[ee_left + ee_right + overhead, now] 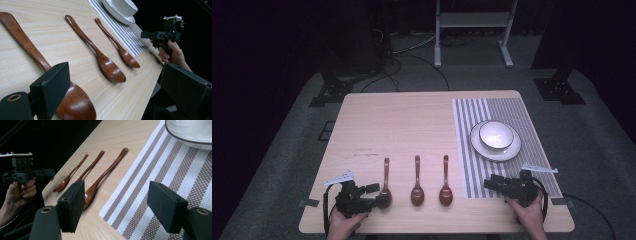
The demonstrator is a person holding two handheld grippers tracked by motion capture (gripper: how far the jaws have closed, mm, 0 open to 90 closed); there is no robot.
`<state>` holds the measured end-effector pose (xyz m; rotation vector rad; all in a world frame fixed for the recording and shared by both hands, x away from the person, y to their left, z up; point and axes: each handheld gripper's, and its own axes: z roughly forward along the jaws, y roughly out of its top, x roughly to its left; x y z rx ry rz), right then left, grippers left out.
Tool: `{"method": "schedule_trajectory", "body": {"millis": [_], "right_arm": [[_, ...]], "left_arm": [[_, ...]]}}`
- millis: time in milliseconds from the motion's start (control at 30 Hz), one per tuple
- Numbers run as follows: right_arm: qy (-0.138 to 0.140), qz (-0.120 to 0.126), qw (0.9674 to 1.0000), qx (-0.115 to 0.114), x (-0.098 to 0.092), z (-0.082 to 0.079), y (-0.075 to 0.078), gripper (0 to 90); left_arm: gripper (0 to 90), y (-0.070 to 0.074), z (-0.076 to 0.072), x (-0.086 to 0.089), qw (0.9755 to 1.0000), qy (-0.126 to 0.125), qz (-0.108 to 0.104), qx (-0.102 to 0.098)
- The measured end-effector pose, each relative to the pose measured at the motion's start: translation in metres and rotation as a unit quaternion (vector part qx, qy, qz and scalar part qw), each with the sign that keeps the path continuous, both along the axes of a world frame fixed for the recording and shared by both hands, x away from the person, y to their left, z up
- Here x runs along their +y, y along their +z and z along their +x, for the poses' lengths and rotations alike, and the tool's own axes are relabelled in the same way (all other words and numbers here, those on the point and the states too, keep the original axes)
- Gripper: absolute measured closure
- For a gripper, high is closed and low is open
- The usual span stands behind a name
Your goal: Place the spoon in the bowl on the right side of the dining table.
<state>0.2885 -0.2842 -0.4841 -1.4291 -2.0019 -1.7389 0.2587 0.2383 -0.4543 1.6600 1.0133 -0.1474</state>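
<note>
At two o'clock on the pale wooden table [412, 120], a white dark-rimmed bowl [496, 134] sits in a white plate [512, 150] on the grey striped woven placemat [532, 125]; I cannot see inside the bowl. At six o'clock three brown wooden spoons lie side by side. The left gripper [374, 196], jaws wide, hovers at the leftmost spoon [385, 185]. The right gripper [493, 184], jaws wide and empty, hovers over the placemat's near edge, just beside the rightmost spoon [445, 186].

Bare table [402, 120] beyond spoons [416, 181]; bowl [496, 135] blocks right.
</note>
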Motion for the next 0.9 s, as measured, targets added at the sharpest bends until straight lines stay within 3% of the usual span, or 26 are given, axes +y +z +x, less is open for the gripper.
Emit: {"method": "schedule_trajectory", "body": {"millis": [367, 900], "right_arm": [[0.011, 0.002, 0.9999, 0.001, 0.006, 0.002, 0.002, 29.6], [0.02, 0.012, 0.9997, 0.004, 0.012, 0.002, 0.006, 29.6]], "left_arm": [[8.0, -0.001, -0.003, -0.01, 0.9999, -0.011, -0.007, 0.003], [8.0, -0.004, 0.001, -0.035, 0.9981, -0.056, -0.016, 0.021]]}}
